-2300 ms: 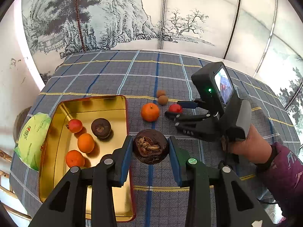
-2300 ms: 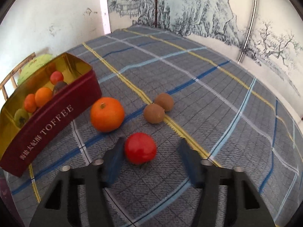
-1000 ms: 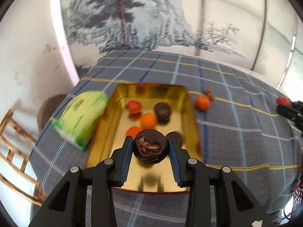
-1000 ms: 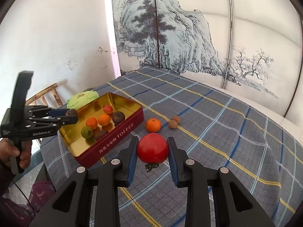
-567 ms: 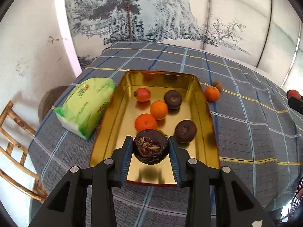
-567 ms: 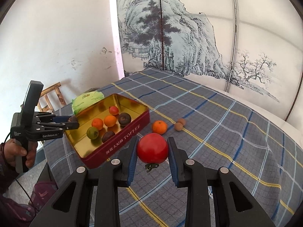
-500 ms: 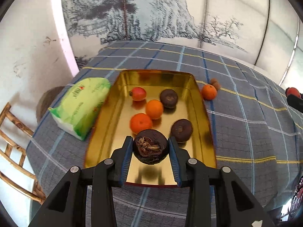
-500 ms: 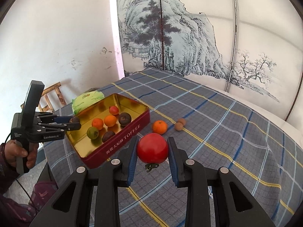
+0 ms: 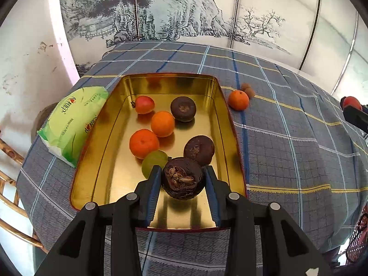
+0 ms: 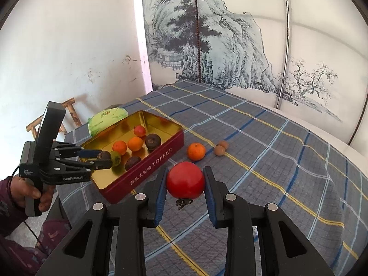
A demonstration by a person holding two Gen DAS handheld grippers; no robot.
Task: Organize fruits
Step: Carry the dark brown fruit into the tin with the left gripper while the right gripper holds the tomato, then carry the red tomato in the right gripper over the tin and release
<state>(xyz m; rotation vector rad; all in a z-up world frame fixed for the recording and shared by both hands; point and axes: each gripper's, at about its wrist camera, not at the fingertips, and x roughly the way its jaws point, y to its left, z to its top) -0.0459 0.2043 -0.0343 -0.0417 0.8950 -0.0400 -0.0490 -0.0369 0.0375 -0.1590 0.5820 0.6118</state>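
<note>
My left gripper (image 9: 183, 181) is shut on a dark brown fruit (image 9: 182, 177) and holds it over the near end of the gold toffee tin (image 9: 110, 179). The tin holds two oranges (image 9: 144, 143), a red fruit (image 9: 144, 104), a green fruit (image 9: 153, 161) and two dark fruits (image 9: 199, 148). My right gripper (image 10: 185, 184) is shut on a red tomato (image 10: 185, 180), held above the cloth right of the tin (image 10: 147, 170). The left gripper also shows in the right wrist view (image 10: 103, 157).
An orange (image 10: 196, 151) and two small brown fruits (image 10: 220, 148) lie on the checked tablecloth (image 10: 276, 161) beyond the tin. A green tissue pack (image 9: 70, 119) lies left of the tin. A wooden chair (image 10: 66, 115) stands by the wall.
My left gripper has come down and closer over the tin's near end with the dark fruit. The right gripper holds the tomato almost still.
</note>
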